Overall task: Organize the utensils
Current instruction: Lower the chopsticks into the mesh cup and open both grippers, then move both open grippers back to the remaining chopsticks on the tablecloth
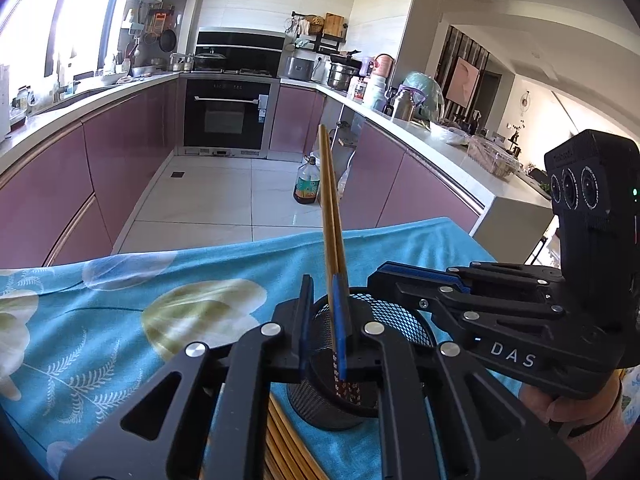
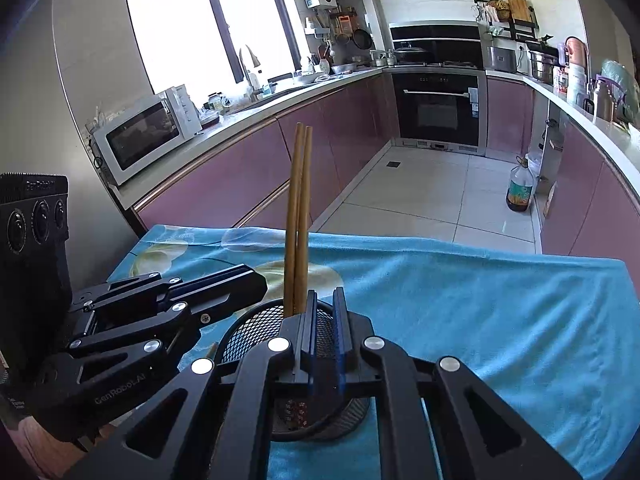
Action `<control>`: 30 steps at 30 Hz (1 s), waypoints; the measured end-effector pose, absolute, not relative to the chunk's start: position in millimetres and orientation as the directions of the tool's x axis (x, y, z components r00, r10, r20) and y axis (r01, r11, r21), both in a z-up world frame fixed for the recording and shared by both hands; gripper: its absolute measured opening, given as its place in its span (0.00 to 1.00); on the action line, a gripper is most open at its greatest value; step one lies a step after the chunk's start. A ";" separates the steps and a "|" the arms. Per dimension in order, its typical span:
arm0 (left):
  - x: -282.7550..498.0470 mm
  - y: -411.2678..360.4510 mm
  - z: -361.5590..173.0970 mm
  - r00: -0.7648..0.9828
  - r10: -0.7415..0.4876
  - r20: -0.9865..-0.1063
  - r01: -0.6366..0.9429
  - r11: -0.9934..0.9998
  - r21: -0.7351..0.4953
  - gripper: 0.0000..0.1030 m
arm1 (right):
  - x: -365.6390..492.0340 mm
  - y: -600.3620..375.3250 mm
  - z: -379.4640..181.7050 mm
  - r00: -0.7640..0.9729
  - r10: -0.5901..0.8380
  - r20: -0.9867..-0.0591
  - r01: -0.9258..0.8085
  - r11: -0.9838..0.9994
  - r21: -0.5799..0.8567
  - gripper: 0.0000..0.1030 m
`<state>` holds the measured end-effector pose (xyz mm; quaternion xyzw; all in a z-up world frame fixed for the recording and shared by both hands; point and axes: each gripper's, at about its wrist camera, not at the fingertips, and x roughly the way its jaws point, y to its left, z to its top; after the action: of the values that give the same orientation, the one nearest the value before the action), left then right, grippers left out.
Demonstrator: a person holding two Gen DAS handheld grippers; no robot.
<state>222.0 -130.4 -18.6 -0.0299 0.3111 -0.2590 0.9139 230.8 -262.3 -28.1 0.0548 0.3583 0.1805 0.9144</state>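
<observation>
Two chopsticks (image 1: 331, 216) stand in the black mesh holder (image 1: 404, 320) on the blue cloth (image 1: 120, 320), decorated ends at the bottom, tips leaning up and away. Left gripper (image 1: 322, 320) has its fingers parted w/ the pair between them; can't tell if the pads actually touch. Right gripper (image 2: 323, 316) sits over the holder rim (image 2: 248, 320), fingers nearly together, nothing visible between them. More chopsticks (image 1: 284, 444) lie on the cloth beside the holder. Risk (my guess): the holder is light, so pulling the left gripper back against the leaning pair could tip it, esp. if the right isn't steadying it.
</observation>
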 end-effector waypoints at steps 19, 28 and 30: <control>150.1 -41.6 -2.8 0.799 -0.345 -0.492 0.348 0.933 -0.090 0.45 | 154.3 -260.2 -4.5 0.727 0.442 -0.525 -0.388 0.896 0.217 0.29; 122.9 -9.9 -50.2 0.735 -0.297 -0.609 0.308 0.947 -0.090 0.46 | 138.4 -226.9 -48.3 0.622 0.465 -0.631 -0.425 0.876 0.227 0.32; 118.5 -7.5 -61.5 0.716 -0.291 -0.635 0.304 0.948 -0.092 0.46 | 140.1 -221.0 -63.1 0.593 0.457 -0.663 -0.412 0.880 0.239 0.32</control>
<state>118.5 -7.5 -61.5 0.0096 0.3411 -0.1608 0.9261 140.1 -221.0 -63.1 0.0300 0.3800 0.2436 0.8918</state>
